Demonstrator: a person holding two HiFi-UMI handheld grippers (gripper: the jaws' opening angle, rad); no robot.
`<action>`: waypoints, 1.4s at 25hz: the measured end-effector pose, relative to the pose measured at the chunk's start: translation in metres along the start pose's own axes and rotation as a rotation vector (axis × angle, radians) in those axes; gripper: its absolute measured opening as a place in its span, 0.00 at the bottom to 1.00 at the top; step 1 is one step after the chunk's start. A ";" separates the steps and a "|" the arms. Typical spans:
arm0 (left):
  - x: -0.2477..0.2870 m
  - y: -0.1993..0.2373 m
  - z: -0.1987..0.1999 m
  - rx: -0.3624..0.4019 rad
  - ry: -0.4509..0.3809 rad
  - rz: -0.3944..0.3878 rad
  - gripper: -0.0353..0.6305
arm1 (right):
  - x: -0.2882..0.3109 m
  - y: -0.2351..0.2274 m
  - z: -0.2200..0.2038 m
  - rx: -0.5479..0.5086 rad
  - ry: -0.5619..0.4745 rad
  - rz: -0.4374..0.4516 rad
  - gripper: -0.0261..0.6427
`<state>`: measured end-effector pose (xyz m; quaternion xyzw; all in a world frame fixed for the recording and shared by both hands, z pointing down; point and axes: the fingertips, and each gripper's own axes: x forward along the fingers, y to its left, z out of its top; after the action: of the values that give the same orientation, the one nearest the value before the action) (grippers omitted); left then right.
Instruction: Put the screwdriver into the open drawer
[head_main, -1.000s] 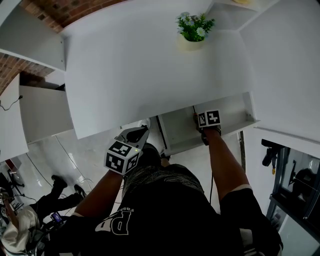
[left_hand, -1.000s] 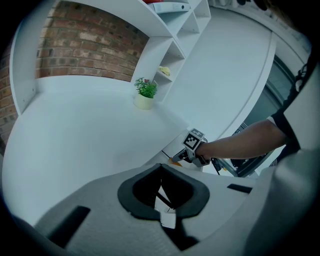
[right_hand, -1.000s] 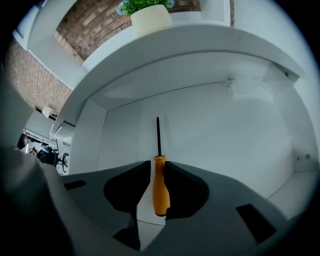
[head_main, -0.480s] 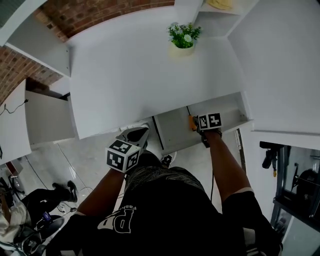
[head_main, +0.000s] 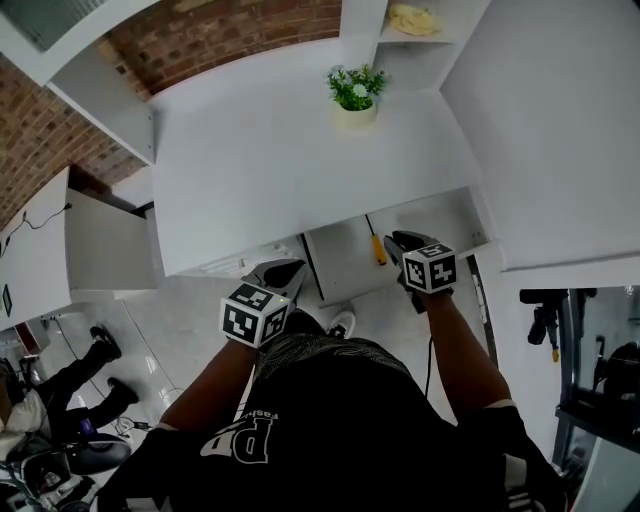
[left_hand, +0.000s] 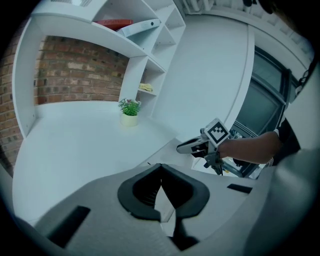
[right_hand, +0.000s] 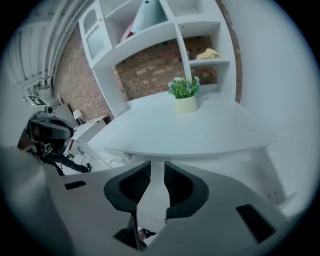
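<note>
The screwdriver (head_main: 377, 248), with an orange handle and a thin shaft, lies inside the open white drawer (head_main: 340, 262) under the desk edge. My right gripper (head_main: 397, 241) hovers just right of it, over the drawer, open and holding nothing; in the right gripper view (right_hand: 157, 167) a narrow gap shows between its jaws. The left gripper view also catches that right gripper (left_hand: 184, 147) from the side. My left gripper (head_main: 285, 270) sits to the left of the drawer below the desk's front edge, and its jaws (left_hand: 160, 167) meet at the tip with nothing in them.
A white desk (head_main: 260, 170) carries a small potted plant (head_main: 354, 92) at the back. Shelves with a yellow object (head_main: 410, 18) and a brick wall lie behind. Another white cabinet front (head_main: 105, 245) stands at left. Dark equipment (head_main: 545, 320) is at right.
The right gripper has let go of the screwdriver, which now lies in the drawer, and has drawn back slightly toward me. The left gripper has hardly moved.
</note>
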<state>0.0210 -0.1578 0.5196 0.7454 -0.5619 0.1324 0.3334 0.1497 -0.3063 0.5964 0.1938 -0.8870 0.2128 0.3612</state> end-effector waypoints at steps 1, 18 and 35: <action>-0.001 -0.004 0.003 0.009 -0.008 0.000 0.08 | -0.011 0.007 0.007 -0.026 -0.028 0.005 0.17; -0.020 -0.023 0.049 0.152 -0.066 -0.172 0.08 | -0.118 0.112 0.018 0.077 -0.335 -0.006 0.07; -0.115 0.021 0.004 0.320 0.031 -0.495 0.08 | -0.117 0.260 0.024 0.218 -0.500 -0.307 0.05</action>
<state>-0.0378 -0.0774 0.4577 0.9008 -0.3299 0.1453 0.2422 0.0846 -0.0794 0.4341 0.4094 -0.8806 0.1955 0.1366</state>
